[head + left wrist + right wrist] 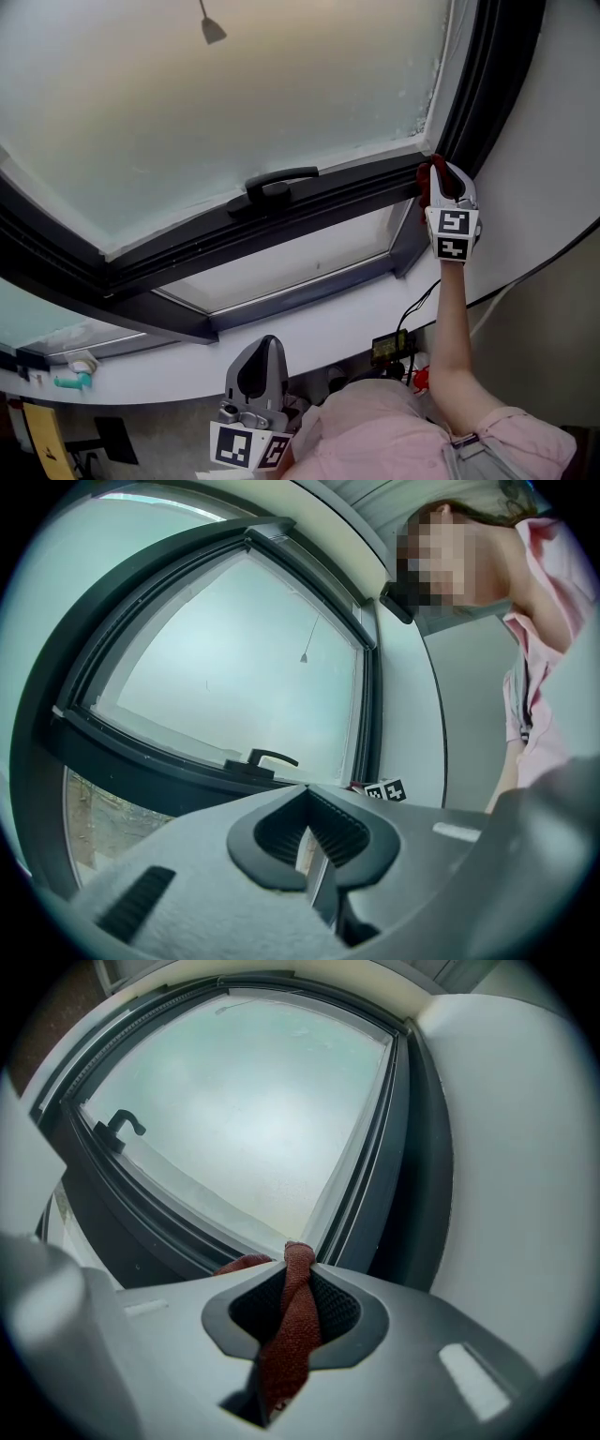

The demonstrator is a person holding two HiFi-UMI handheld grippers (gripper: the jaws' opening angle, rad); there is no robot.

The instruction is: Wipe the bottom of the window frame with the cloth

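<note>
Overhead, right tool [292, 1251] clamps cloth [286, 1335] at window frame [356, 184], handle [278, 181] well apart.

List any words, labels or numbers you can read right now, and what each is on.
No readable words or numbers in any view.
Cubes on the left gripper and right gripper: square markers only, no letters.
Small dark device below the window: markings too small to read.

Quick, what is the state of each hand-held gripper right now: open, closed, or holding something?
Left hand-held gripper: closed, nothing between its jaws.
Right hand-held gripper: closed on the red cloth.
</note>
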